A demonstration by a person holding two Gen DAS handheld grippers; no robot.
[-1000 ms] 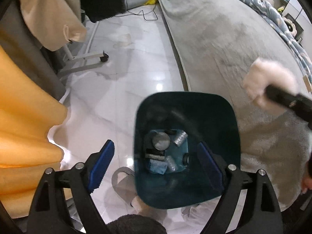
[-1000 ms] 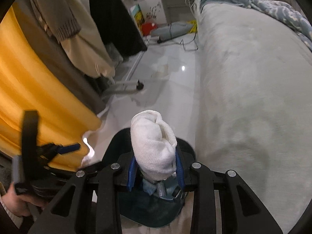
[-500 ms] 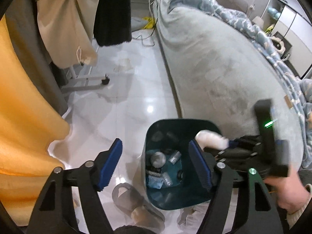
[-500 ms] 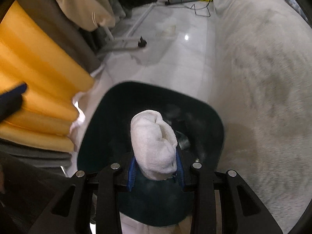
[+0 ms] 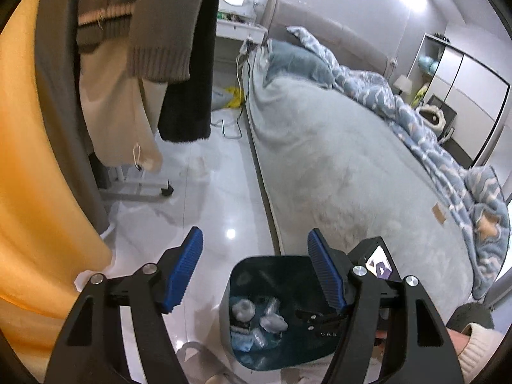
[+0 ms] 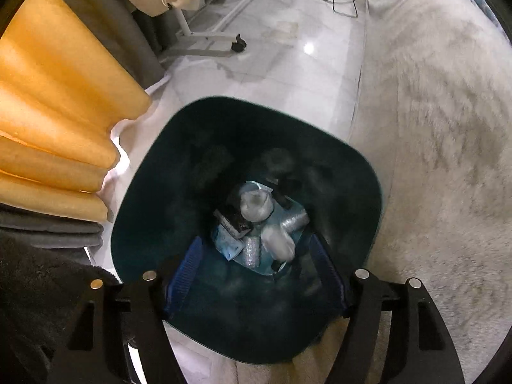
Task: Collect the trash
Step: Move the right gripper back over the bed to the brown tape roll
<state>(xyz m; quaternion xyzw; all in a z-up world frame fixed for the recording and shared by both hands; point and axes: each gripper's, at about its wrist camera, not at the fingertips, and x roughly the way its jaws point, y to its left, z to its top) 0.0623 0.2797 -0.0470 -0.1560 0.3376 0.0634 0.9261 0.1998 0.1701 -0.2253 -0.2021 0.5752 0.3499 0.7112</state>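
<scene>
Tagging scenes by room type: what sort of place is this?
A bedroom, most likely at home. A bed with a rumpled blue quilt fills the right side, clothes hang on a rack at left, and a wardrobe stands at the far wall. A dark bin sits on the tiled floor.

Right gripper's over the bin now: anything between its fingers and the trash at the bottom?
In the right wrist view, nothing: the right gripper, jaws just opened and empty, hangs inside the teal bin, with only open space down to the trash pile.
</scene>
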